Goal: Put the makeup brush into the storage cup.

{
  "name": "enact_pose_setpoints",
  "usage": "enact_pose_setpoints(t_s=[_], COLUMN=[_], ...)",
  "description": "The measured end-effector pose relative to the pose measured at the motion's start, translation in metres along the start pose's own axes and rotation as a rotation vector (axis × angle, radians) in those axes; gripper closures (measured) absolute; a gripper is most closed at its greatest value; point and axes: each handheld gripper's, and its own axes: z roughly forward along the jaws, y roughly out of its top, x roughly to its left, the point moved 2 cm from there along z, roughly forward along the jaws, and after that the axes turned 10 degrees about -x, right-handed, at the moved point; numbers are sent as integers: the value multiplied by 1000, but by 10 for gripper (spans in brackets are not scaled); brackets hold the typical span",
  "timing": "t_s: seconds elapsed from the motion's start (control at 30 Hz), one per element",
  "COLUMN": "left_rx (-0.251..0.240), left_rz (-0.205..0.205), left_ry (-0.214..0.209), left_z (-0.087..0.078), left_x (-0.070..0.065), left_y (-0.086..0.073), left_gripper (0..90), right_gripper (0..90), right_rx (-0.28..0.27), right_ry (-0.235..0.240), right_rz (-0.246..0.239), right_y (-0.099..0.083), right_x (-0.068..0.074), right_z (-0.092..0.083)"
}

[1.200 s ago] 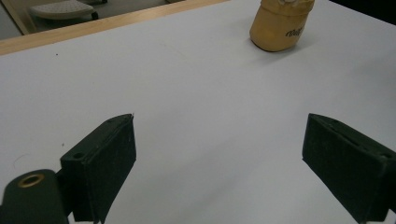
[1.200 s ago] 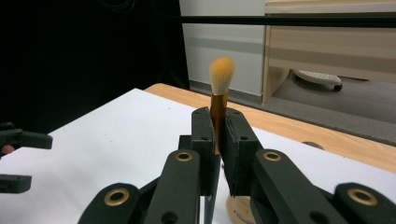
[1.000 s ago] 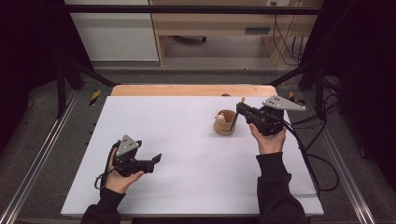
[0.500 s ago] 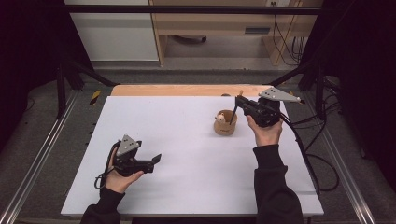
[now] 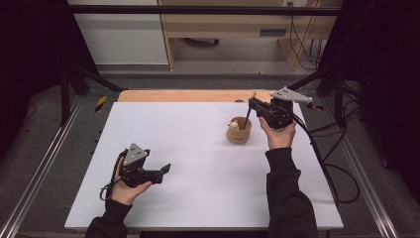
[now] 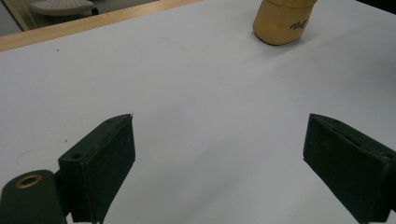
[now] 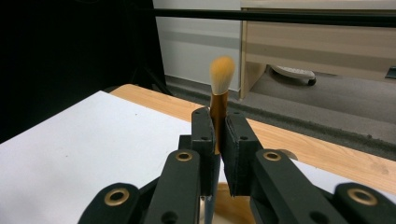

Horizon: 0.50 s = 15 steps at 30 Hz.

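A makeup brush [image 7: 221,74] with an orange-tipped pale tuft and a golden ferrule stands upright between the jaws of my right gripper [image 7: 218,135], which is shut on it. In the high view the right gripper [image 5: 252,103] hovers at the far right of the table. The brush [image 5: 246,118] slants down from it, its dark handle end at the mouth of a small tan cup [image 5: 239,134]. A pale rounded item sits inside the cup. My left gripper [image 5: 166,169] rests low at the near left, open, with nothing between its jaws [image 6: 219,158]. The cup [image 6: 281,21] lies far ahead of it.
The white tabletop [image 5: 198,148] has a wooden strip [image 5: 188,95] along its far edge. Metal rails run down both sides of the table. Cables trail off the right side, and a desk with a chair base stands beyond the table.
My right gripper, still shut on the brush, has shifted a little toward the far edge of the table, beside the cup. The left gripper has stayed put.
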Motion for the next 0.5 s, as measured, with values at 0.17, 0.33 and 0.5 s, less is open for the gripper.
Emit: enact_pose_setpoints(t_s=[0.17, 0.33, 0.5], left_rx=[1, 1, 2], left_rz=[3, 1, 5], left_ry=[-2, -2, -5], left_z=[0, 0, 0], left_x=[0, 1, 0], left_y=[0, 0, 0], left_gripper=[88, 88, 87], right_gripper=[840, 840, 840], right_rx=[8, 11, 20], right_ry=[-17, -34, -45], right_rz=[3, -4, 1], right_y=[-1, -3, -7], right_x=[-4, -7, -10], right_z=[5, 10, 16])
